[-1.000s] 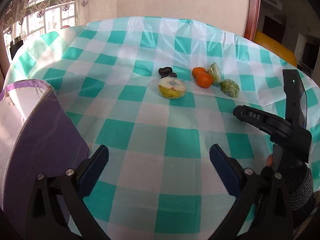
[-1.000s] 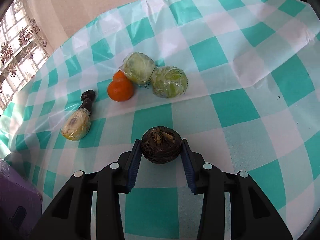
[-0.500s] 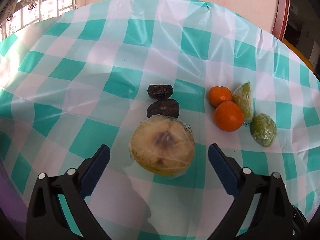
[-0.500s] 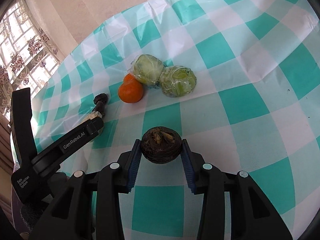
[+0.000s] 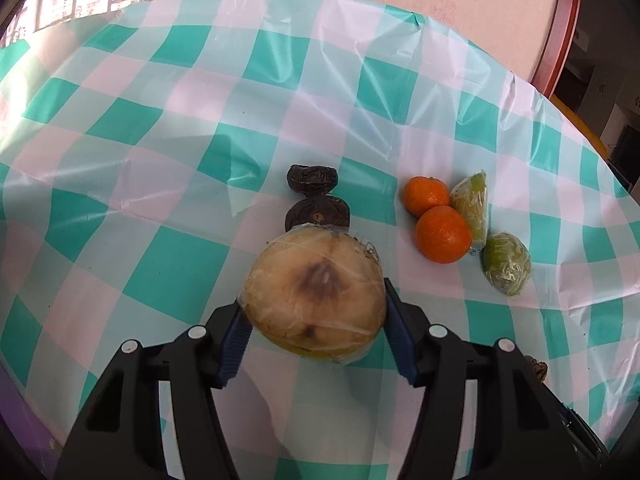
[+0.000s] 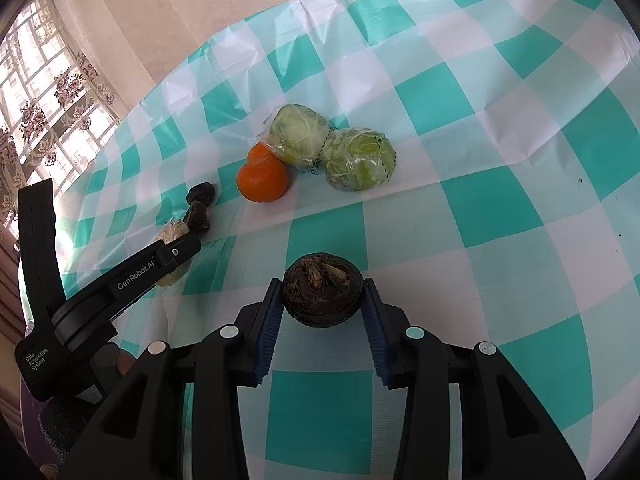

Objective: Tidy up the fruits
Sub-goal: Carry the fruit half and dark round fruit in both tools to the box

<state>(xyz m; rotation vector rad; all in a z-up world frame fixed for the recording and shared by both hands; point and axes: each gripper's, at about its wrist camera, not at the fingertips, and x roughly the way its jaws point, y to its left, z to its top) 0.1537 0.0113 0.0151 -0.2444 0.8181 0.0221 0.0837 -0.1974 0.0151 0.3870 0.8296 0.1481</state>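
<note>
My left gripper point(image 5: 314, 334) is shut on a plastic-wrapped yellow-brown fruit point(image 5: 314, 298) on the checked tablecloth. Just beyond it lie two dark wrinkled fruits point(image 5: 318, 212). To their right are two oranges point(image 5: 442, 234) and two wrapped green fruits point(image 5: 506, 262). My right gripper point(image 6: 320, 320) is shut on a dark brown round fruit point(image 6: 322, 294), held over the cloth. From the right wrist view the left gripper's body point(image 6: 120, 276) covers most of the wrapped yellow fruit point(image 6: 172, 232); the oranges point(image 6: 262, 178) and green fruits point(image 6: 358, 158) lie further back.
The round table carries a teal and white checked plastic cloth point(image 5: 168, 128). A purple container edge point(image 5: 16, 412) shows at the lower left. A window point(image 6: 44, 104) is on the left, a wall behind the table.
My left gripper moved forward to the wrapped yellow fruit and closed on it. My right gripper kept hold of the dark fruit and hardly moved.
</note>
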